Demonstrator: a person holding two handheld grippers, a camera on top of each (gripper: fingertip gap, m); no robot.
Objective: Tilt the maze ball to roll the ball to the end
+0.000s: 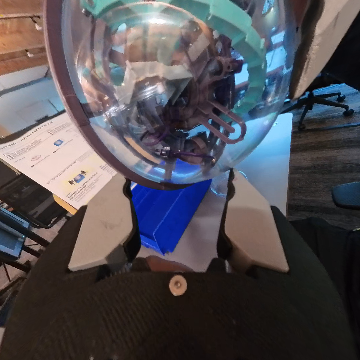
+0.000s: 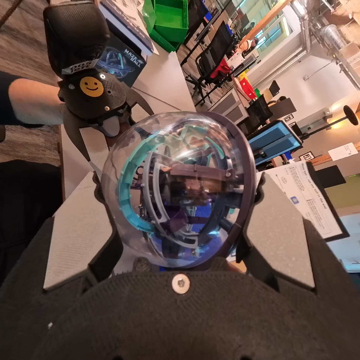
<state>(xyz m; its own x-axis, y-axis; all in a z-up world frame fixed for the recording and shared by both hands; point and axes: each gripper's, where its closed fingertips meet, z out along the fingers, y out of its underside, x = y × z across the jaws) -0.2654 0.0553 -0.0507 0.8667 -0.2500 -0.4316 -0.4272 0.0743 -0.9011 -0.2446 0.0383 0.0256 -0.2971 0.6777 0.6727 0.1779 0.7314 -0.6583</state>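
The maze ball (image 2: 175, 194) is being clamped between the right gripper's (image 2: 177, 187) fingers, with a dark pad being pressed into each side of the clear shell and the purple seam ring being met by the pad on the right of the view. The ball is being held up off the table (image 1: 268, 155), above a blue bin (image 1: 167, 214). From the far side it is being met by the left gripper (image 1: 179, 177): its fingers are being kept spread wide and both tips are being set against the curve of the shell. Writing is being shown in several places, though most of it is too blurred or too small to be read. A printed sheet (image 1: 58, 155) with headings, small pictures and a yellow band is being seen lying on the table. A dark box (image 2: 126, 64) carrying white lettering and a picture of the toy is being seen beyond. A yellow smiley sticker (image 2: 91, 86) and a grey lettered tag (image 2: 79, 67) are being carried on the left gripper's body. The top of the ball is being cut off in the left wrist view. The teal, grey and purple tracks inside are being muddled by glare, and the small ball cannot be picked out with certainty.
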